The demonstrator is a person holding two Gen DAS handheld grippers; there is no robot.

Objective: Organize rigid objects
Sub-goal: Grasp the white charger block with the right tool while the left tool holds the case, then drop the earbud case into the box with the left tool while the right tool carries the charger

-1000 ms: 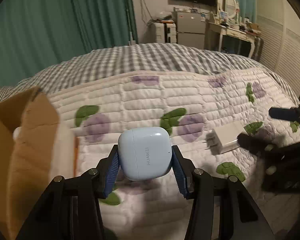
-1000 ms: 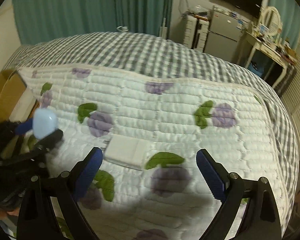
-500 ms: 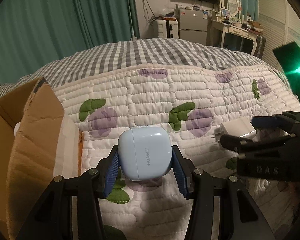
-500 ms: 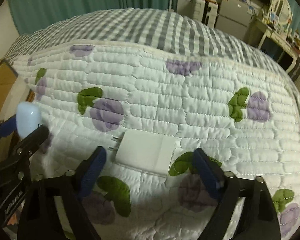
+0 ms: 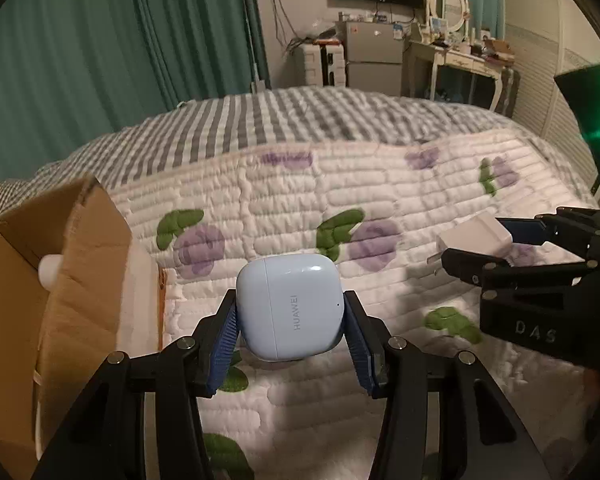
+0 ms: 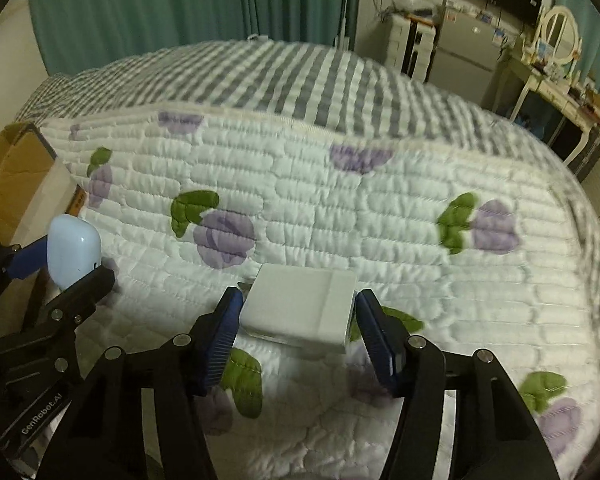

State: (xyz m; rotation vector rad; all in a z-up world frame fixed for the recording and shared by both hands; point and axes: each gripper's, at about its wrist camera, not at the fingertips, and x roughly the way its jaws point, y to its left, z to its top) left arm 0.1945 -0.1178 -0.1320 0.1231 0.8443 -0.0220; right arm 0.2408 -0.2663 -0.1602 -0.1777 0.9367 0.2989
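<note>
A pale blue earbuds case (image 5: 288,304) sits upright between the blue pads of my left gripper (image 5: 290,314), which is shut on it just above the quilt. In the right wrist view the same case (image 6: 74,250) shows at the far left. A white wall charger (image 6: 300,306) lies flat on the quilt, prongs to the left. My right gripper (image 6: 296,312) straddles it, its jaws closing, and the pads meet both long sides. From the left wrist view the charger (image 5: 474,236) sits between the right gripper's fingers (image 5: 464,264).
An open cardboard box (image 5: 80,248) stands at the left edge of the bed, a white rounded object (image 5: 50,270) inside it. The flower-print quilt (image 6: 340,208) covers the bed, with a grey checked blanket (image 6: 280,76) behind. Curtains and furniture stand beyond.
My right gripper came down over the charger and its jaws drew in from wide apart to the charger's sides. The left gripper kept still with the case.
</note>
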